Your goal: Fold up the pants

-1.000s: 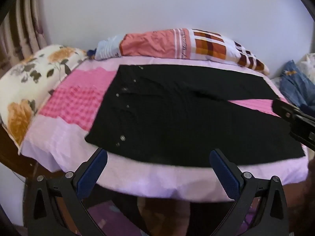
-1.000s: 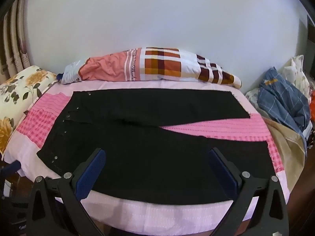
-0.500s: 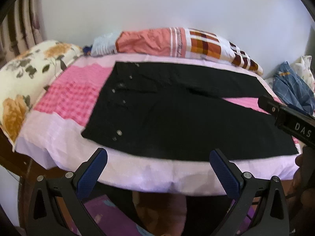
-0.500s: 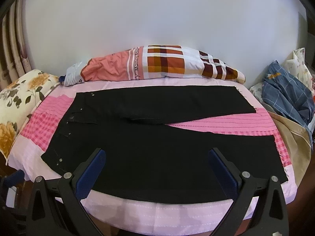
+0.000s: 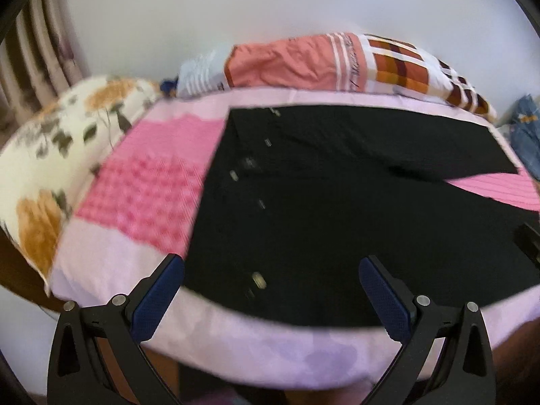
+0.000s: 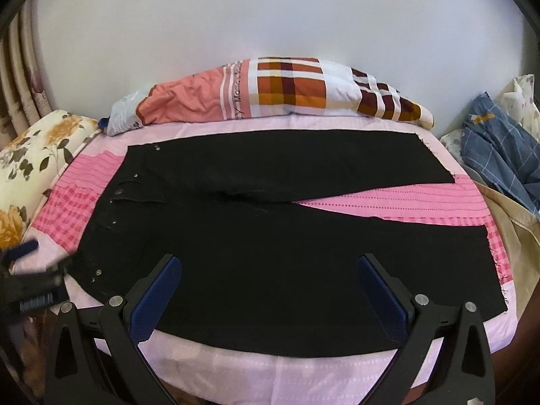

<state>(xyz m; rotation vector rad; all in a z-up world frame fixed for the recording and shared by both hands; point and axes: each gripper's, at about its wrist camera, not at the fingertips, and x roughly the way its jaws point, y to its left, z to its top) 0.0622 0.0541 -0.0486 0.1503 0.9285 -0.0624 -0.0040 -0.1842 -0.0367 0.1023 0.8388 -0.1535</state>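
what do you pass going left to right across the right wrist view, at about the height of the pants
floral pillow → black pants spread flat on the pink bedspread → blue checked cloth heaped at the right edge

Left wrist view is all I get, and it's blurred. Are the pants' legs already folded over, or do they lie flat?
Observer: Flat. In the right wrist view the pants lie with their legs spread in a V, and the pink bedcover shows between them.
Operator: Is the right gripper on the cloth?
Observer: The right gripper is over the near leg with its fingers open, holding nothing.
Operator: Where does my gripper sit?
Observer: The left gripper shows blurred beside the near corner of the waistband. I cannot tell whether it touches.
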